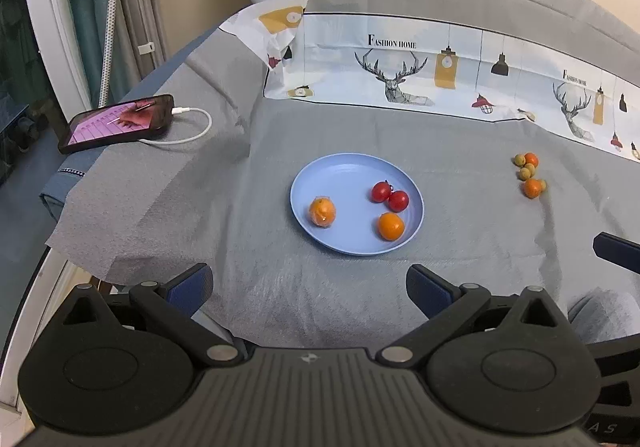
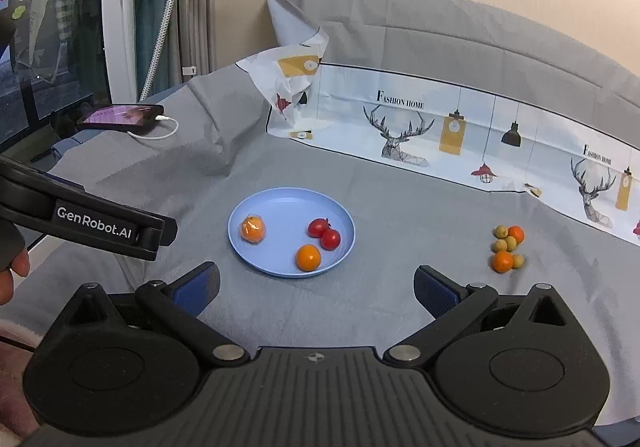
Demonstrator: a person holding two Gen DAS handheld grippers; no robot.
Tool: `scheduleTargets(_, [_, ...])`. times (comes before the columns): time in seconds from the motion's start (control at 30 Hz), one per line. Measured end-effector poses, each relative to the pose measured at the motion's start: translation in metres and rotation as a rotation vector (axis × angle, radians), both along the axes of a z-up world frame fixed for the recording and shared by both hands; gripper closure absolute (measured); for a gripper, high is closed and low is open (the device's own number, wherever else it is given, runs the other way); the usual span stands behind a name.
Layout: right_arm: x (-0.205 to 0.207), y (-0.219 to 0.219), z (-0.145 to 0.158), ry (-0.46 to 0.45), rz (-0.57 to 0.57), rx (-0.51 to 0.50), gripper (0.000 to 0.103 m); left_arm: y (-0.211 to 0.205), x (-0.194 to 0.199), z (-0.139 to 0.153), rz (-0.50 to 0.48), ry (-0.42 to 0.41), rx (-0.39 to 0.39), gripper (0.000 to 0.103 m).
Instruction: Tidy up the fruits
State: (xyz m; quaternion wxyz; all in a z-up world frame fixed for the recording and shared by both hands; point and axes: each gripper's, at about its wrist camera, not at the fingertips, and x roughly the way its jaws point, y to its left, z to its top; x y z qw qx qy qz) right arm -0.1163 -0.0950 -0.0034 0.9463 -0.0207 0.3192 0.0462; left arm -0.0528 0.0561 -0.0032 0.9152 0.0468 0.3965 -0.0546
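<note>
A blue plate (image 1: 344,175) (image 2: 280,203) lies on the grey cloth. On it are a wrapped orange (image 1: 322,211) (image 2: 253,229), a bare orange (image 1: 391,226) (image 2: 308,257) and two red tomatoes (image 1: 389,196) (image 2: 324,233). A cluster of small oranges and yellow-green fruits (image 1: 530,175) (image 2: 507,247) lies on the cloth to the right of the plate. My left gripper (image 1: 310,287) is open and empty, short of the plate. My right gripper (image 2: 316,287) is open and empty, short of the plate and to the left of the cluster.
A phone (image 1: 118,123) (image 2: 120,116) on a white cable lies at the table's far left edge. A printed sheet with deer and lamps (image 1: 400,63) (image 2: 420,127) stands along the back. The left gripper's body (image 2: 80,219) shows at the left of the right wrist view.
</note>
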Motion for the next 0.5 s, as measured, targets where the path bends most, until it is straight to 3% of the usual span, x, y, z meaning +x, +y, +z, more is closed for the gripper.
scheduleTargets(0.3, [0.01,-0.013,-0.014,0.03,-0.031,0.036,0.001,-0.017,0.016,-0.014,-0.037,0.053,0.044,0.0])
scheduleTargets(0.5, [0.021,-0.049,-0.03,0.042,-0.14,0.093,0.001,-0.045,0.042,-0.025,-0.083,0.121,0.06,0.0])
